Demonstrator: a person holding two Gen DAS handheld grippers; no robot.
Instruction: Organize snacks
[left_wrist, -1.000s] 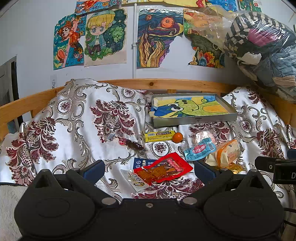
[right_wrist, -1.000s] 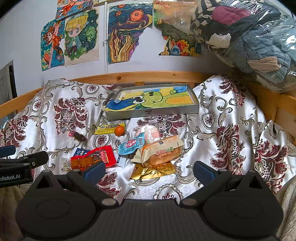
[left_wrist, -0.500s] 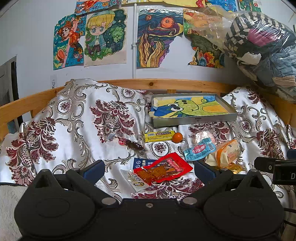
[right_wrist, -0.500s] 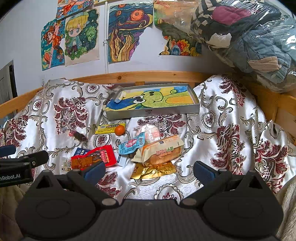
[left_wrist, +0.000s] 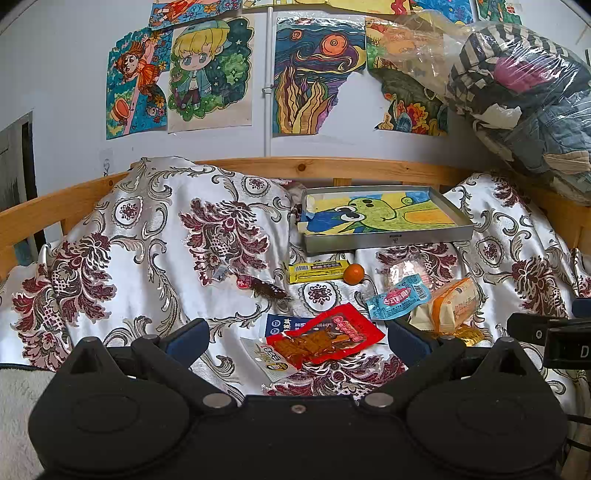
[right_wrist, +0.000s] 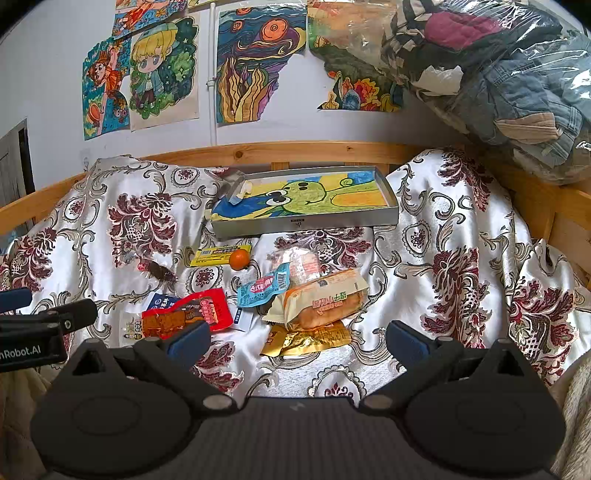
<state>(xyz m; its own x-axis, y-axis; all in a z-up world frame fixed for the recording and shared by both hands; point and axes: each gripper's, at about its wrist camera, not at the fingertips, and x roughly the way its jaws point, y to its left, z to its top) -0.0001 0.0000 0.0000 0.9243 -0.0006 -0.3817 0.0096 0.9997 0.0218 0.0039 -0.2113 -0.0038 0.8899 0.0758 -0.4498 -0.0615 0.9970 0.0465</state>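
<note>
On the bed's flowered cover (left_wrist: 155, 236), seen from the left wrist, the left gripper (left_wrist: 295, 341) hangs low with its fingers spread wide and empty, a red snack packet (left_wrist: 327, 338) lying between them. Beyond sit a yellow bar (left_wrist: 317, 270), a small orange (left_wrist: 353, 274) and a metal tray (left_wrist: 388, 238).

From the right wrist, the right gripper (right_wrist: 297, 338) is also wide and empty, above a gold packet (right_wrist: 310, 338) and a wrapped bread (right_wrist: 325, 302).

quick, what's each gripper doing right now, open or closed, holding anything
Left gripper: open, holding nothing, above the red snack pouch.
Right gripper: open, holding nothing, above the gold packet.
</note>
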